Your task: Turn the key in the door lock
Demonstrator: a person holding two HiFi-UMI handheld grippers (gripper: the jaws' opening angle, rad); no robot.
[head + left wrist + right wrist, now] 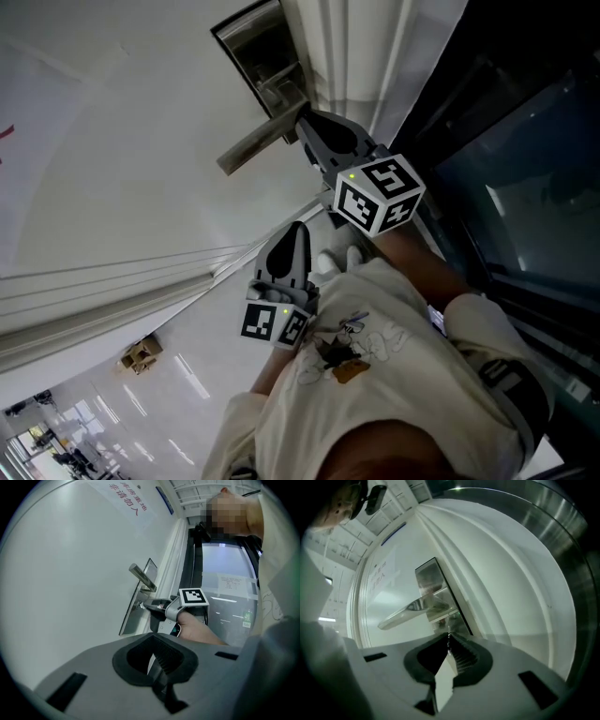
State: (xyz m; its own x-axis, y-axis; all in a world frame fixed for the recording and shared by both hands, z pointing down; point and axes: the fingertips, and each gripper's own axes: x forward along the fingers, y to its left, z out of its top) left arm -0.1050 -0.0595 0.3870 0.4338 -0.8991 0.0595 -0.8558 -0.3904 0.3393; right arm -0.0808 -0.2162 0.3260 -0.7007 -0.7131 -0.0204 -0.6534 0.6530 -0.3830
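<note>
A steel lock plate with a lever handle sits on the white door. My right gripper points level at the plate below the handle. Its tips are pinched on the small metal key that sticks out of the lock. Most of the key is hidden by the pads. My left gripper hangs back from the door, lower than the right one. Its jaws are together with nothing between them.
White door-frame moulding runs beside the plate. To its right is a dark glass panel. Red lettering is printed high on the door. The person's arm and shirt fill the lower head view.
</note>
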